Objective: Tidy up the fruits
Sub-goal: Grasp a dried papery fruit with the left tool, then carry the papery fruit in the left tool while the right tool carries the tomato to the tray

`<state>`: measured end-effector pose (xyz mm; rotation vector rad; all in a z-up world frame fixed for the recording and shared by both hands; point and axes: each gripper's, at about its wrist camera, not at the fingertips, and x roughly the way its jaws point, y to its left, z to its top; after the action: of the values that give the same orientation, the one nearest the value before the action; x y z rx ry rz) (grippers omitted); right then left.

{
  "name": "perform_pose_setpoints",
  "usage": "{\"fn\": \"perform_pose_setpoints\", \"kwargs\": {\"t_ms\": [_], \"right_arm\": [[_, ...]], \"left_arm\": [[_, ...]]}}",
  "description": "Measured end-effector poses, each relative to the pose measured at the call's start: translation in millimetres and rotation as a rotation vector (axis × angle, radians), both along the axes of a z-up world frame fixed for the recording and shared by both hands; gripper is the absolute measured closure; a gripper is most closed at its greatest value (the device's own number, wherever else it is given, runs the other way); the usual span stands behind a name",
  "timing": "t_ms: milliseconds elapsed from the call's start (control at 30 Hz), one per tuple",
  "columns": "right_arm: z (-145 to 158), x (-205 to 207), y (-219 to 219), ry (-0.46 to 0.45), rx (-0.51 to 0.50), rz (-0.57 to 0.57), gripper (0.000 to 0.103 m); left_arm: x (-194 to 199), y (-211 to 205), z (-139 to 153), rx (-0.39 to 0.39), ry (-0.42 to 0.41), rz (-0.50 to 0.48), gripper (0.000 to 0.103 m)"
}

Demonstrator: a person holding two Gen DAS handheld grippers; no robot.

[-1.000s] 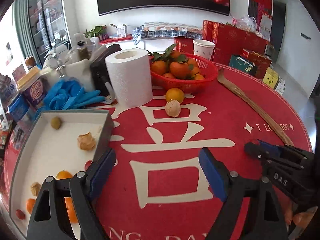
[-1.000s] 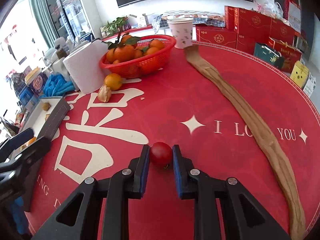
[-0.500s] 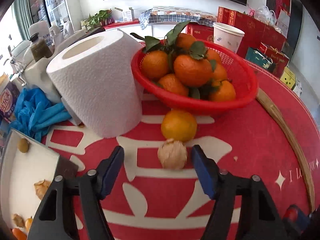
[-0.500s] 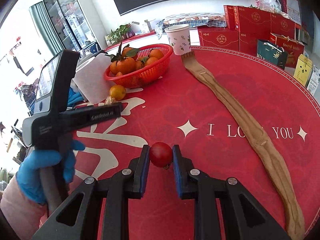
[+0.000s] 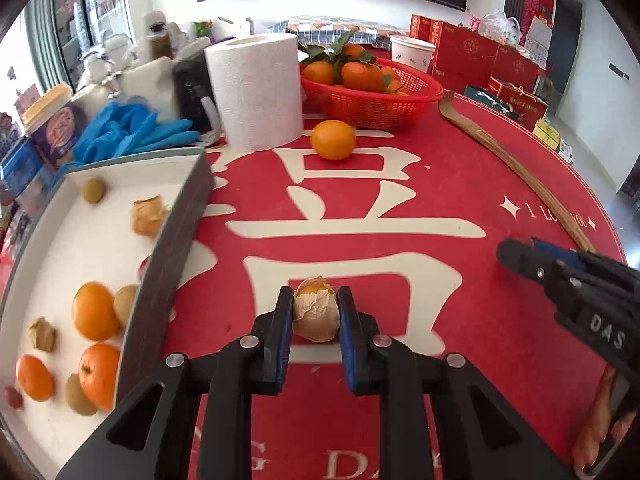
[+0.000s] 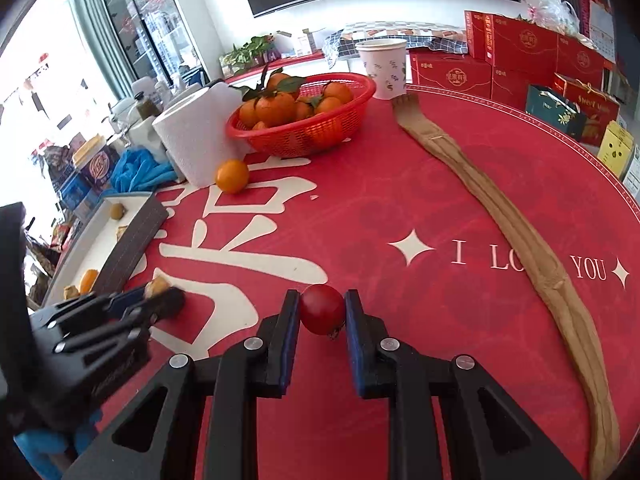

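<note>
1. While the left hand-held gripper [image 5: 316, 316] pinches a husked golden berry [image 5: 316, 314] at lower centre of its view, both sit above the red counter [image 5: 400, 200].
2. Right hand-held gripper [image 6: 322, 312] clamps a red cherry tomato [image 6: 322, 309], lower centre.
3. White tray [image 5: 168, 236], left edge, holds oranges and husked berries.
4. One loose orange [image 5: 333, 139] lies just before the red basket [image 5: 372, 108], upper centre.

We see a red desk [image 5: 460, 184] with cream lettering, a red mesh basket [image 5: 372, 98], blue gloves [image 5: 128, 132] and a white tray [image 5: 80, 240].
</note>
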<state>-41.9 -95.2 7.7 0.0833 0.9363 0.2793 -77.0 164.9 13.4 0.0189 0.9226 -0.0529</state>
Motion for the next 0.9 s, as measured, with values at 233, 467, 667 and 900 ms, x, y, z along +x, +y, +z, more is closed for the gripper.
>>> {"fn": "perform_pose_setpoints", "kwargs": {"t_ms": [233,467,667,900], "right_arm": [[-6,1,8,0.003,-0.025,0.007,0.079],[-7,1,7,0.001,-0.021,0.006,0.08],[-6,1,6,0.001,-0.02,0.005,0.08],[-6,1,6,0.002,-0.019,0.005,0.08]], "left_arm": [[-13,9,-1,0.012,-0.032,-0.021,0.078],[-4,0,-2,0.026,-0.032,-0.022,0.078],[-6,1,-2,0.025,-0.032,-0.021,0.078],[-8,2,-1,0.021,-0.032,-0.022,0.078]]}}
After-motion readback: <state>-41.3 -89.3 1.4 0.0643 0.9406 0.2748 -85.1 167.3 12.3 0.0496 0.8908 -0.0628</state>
